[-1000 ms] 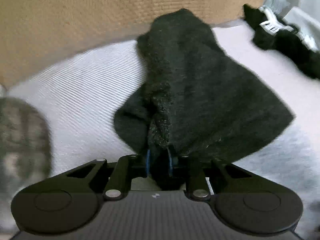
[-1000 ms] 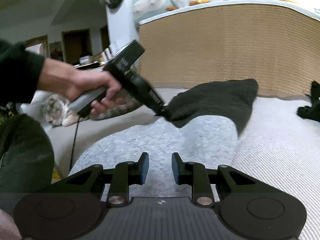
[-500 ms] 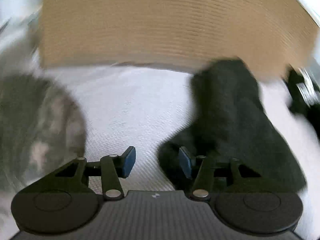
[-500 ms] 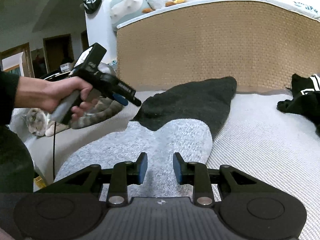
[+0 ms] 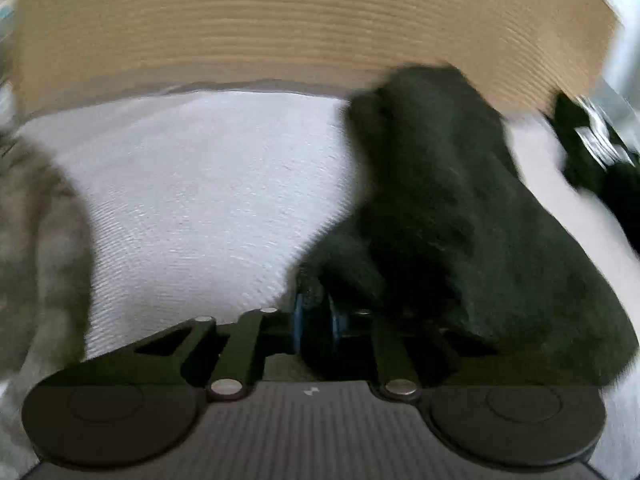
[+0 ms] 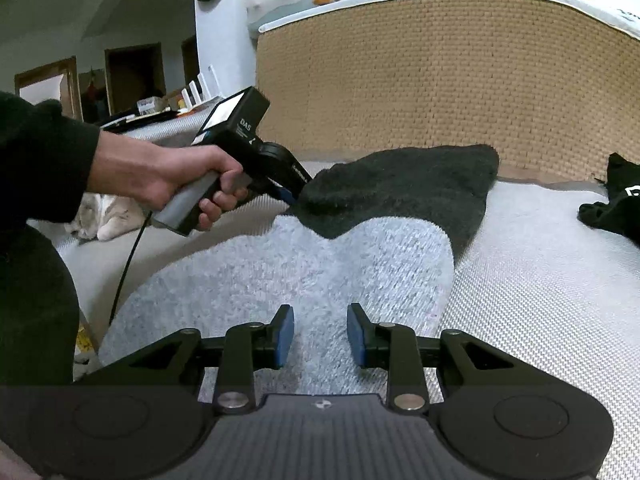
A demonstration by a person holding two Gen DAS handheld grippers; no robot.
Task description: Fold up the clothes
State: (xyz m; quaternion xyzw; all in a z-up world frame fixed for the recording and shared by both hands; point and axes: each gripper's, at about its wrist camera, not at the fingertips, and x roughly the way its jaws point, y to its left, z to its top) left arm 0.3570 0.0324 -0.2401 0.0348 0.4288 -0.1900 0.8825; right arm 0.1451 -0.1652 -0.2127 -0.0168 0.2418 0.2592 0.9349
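While the left hand point(image 6: 176, 184) is tilting the left gripper point(image 5: 316, 322) downward, its jaws, just closing, are pinching the dark sock's point(image 5: 460, 216) near edge. Right gripper point(image 6: 320, 336) is hovering part-open over the grey sock point(image 6: 280, 280), nothing between.

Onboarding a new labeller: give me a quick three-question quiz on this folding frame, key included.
1. True or false: the left gripper is shut on a corner of the dark sock.
2. What lies under the right gripper, whose jaws stand apart? A) light grey sock B) plush toy C) cat
3. Which sock lies partly on top of the other?

Key
1. True; its jaws have just been closing, with dark fabric between them.
2. A
3. The light grey sock covers the near part of the dark sock.
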